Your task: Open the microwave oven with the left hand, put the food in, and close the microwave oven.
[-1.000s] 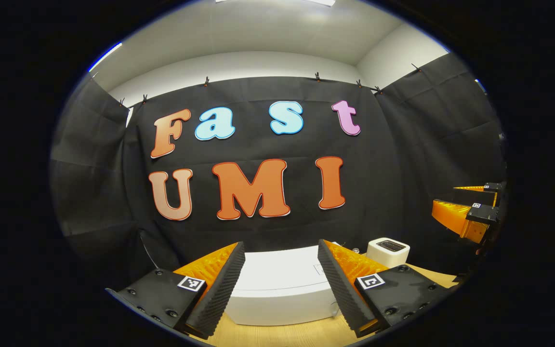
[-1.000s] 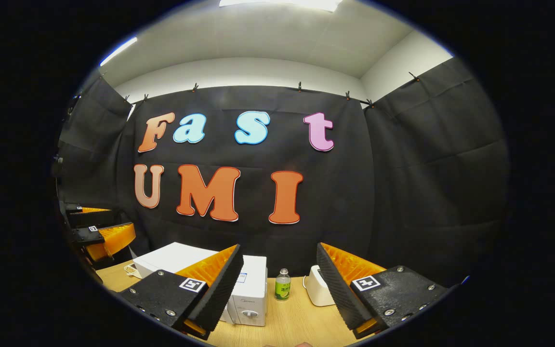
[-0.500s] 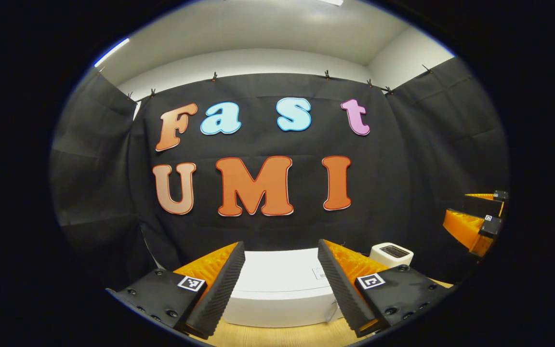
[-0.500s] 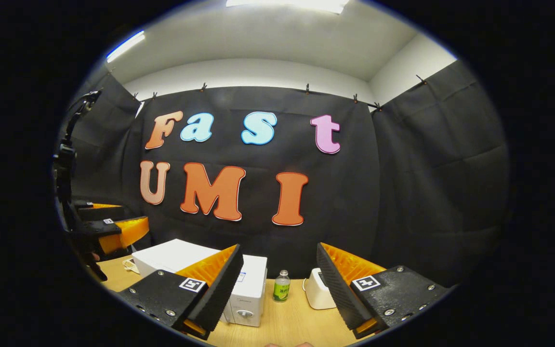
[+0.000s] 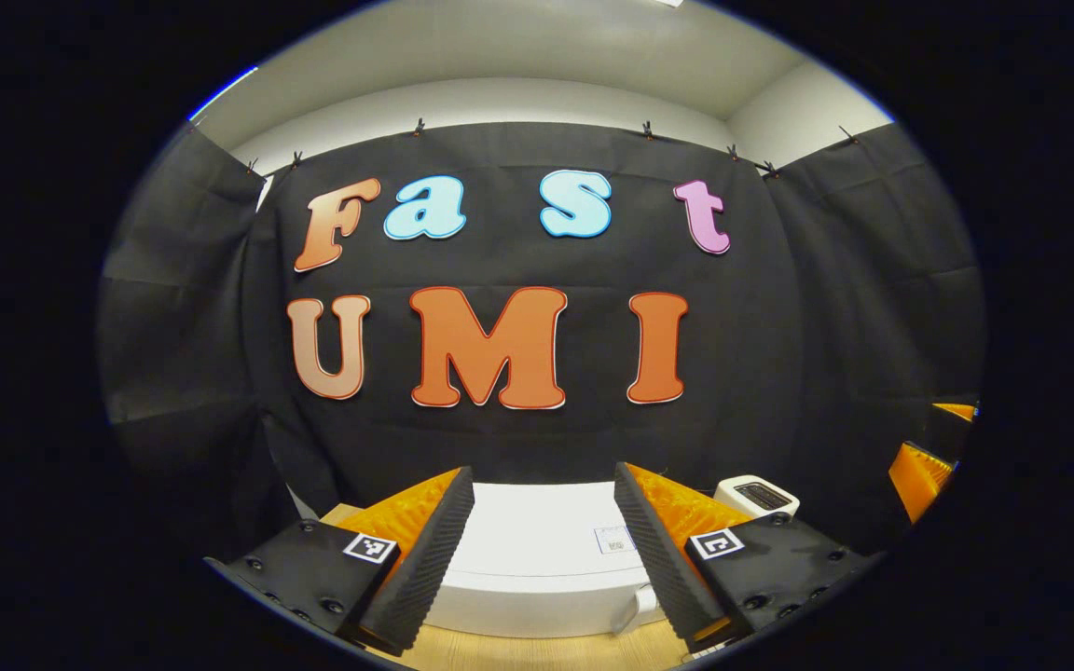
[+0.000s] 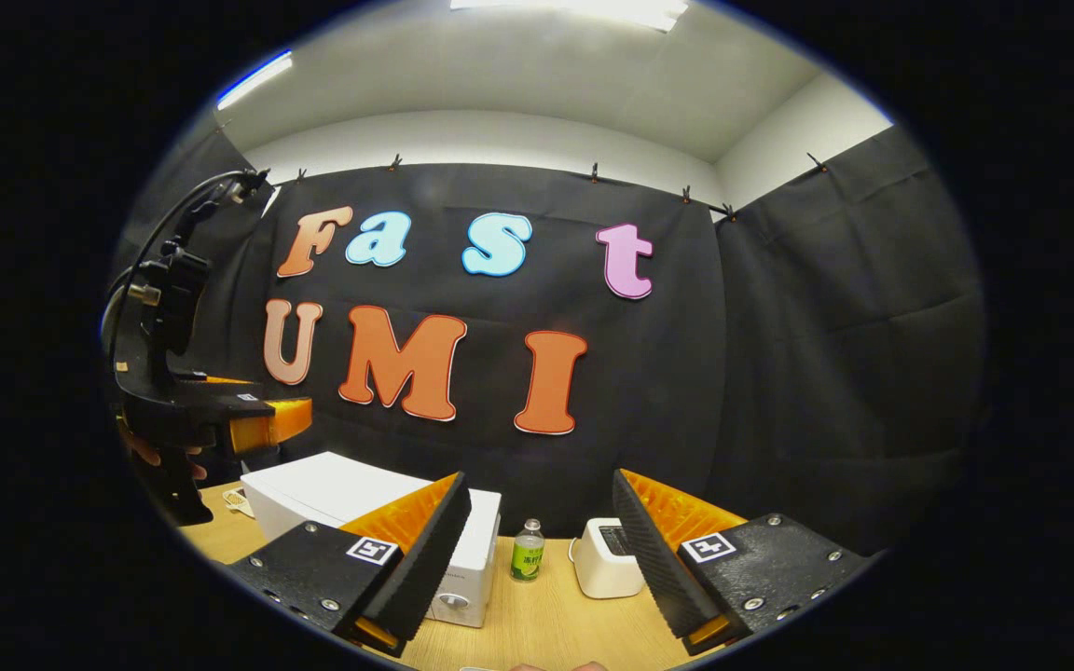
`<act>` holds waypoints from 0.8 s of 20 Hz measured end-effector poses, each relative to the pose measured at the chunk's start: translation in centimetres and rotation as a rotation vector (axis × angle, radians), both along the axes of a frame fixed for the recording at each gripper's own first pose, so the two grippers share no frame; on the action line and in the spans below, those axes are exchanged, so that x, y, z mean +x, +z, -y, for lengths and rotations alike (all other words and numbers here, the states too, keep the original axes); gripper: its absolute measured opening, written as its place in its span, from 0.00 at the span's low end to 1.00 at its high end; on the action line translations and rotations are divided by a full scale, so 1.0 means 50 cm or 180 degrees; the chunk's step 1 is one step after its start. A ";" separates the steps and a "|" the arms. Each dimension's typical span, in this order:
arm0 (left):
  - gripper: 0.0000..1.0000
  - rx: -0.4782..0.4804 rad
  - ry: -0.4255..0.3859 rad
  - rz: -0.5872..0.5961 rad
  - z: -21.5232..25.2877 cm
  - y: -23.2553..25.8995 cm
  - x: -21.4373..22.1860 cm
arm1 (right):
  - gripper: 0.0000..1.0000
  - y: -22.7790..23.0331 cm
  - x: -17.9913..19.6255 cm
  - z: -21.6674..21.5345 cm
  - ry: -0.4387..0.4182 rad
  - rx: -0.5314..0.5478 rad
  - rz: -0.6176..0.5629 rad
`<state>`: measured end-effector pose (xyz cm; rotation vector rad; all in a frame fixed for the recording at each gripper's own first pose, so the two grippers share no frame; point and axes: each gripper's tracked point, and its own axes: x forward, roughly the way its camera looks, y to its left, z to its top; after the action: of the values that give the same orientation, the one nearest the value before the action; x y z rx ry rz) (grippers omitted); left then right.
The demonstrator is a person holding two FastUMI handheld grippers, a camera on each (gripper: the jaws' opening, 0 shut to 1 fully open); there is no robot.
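Left gripper (image 5: 544,550): jaws wide apart, nothing between them, held up above the tabletop; in the left gripper view its two fingers frame the white box at 6 o'clock.
Right gripper (image 6: 542,550): jaws spread wide as well, gripping nothing, hovering over the table (image 6: 537,620).
Microwave oven (image 5: 537,559): white, sitting on the wooden table, its flat top showing between the left gripper's fingers; in the right gripper view it sits at about 7 o'clock, its knob side partly hidden behind the right gripper's left finger (image 6: 425,559). Whether the door is shut, I cannot tell from here.
Other gripper seen afar: in the right gripper view the left gripper hangs at 9 o'clock, above the microwave oven's far end, a hand (image 6: 159,454) wrapped round its grip and a cable looping up from it. In the left gripper view the right gripper's tips peek in at 3 to 4 o'clock.
Bottle (image 6: 527,551): small, green label, upright on the table just beside the microwave oven, at 6 o'clock in the right gripper view.
Toaster (image 6: 604,559): white, slot on top, standing near the bottle on its other side; in the left gripper view at about 5 o'clock.
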<state>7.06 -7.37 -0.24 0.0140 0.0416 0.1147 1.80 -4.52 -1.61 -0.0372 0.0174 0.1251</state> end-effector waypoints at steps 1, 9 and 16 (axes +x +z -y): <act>0.94 0.0001 0.0000 -0.0001 0.004 0.001 -0.001 | 0.95 0.000 -0.003 0.008 -0.0011 0.0023 -0.0002; 0.98 0.0026 -0.0004 0.0039 0.052 -0.085 -0.050 | 0.95 -0.024 -0.018 0.032 0.0025 0.0080 0.0096; 0.94 0.0133 -0.0279 -0.0363 0.145 -0.270 -0.059 | 0.95 -0.097 -0.020 0.082 -0.0036 0.0023 -0.0049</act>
<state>4.12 -14.61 -13.76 0.0641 0.1525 0.0268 0.79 -8.62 -6.48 -0.0288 0.0325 0.1142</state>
